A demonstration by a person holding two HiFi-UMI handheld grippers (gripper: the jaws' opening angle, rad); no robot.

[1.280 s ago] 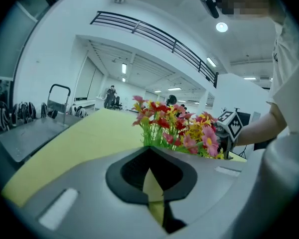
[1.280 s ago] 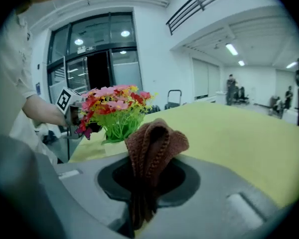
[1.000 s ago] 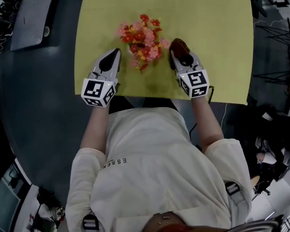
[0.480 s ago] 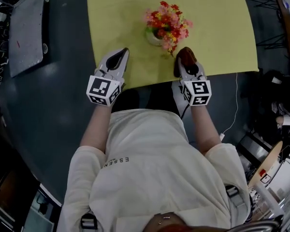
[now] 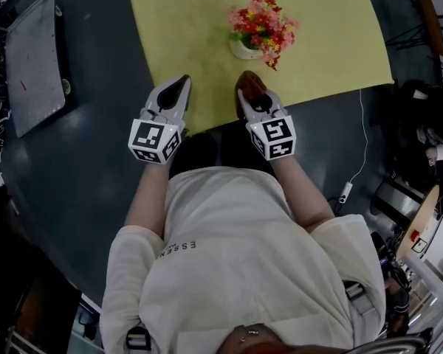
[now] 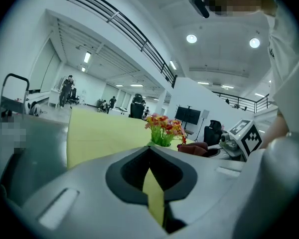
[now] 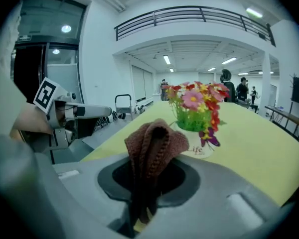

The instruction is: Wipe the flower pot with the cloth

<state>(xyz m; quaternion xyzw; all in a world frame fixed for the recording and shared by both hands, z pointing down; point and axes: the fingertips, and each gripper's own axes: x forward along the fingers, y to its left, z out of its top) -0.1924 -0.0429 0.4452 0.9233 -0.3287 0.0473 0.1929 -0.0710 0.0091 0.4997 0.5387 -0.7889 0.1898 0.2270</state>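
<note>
- Toward the upper middle of the head view, the flower pot [image 5: 244, 49] stands on the yellow mat [image 5: 184, 21], its flowers [image 5: 263, 22] spilling over it.
- A second ago both grippers flanked the pot closely. Now they sit lower in the frame, at the mat's near edge, so the cloth is off the pot.
- Right gripper [image 5: 249, 100]: jaws clamped on the folded brown cloth [image 5: 248, 85]. The cloth is below and slightly left of the pot, apart from it. In the right gripper view the pot shows just beyond the cloth, to its right.
- Left gripper [image 5: 176, 91]: jaws together on nothing, well left of the pot.
- This is probably a pause between strokes or the end of the wipe; the pot's side is too small to judge clean.
</note>
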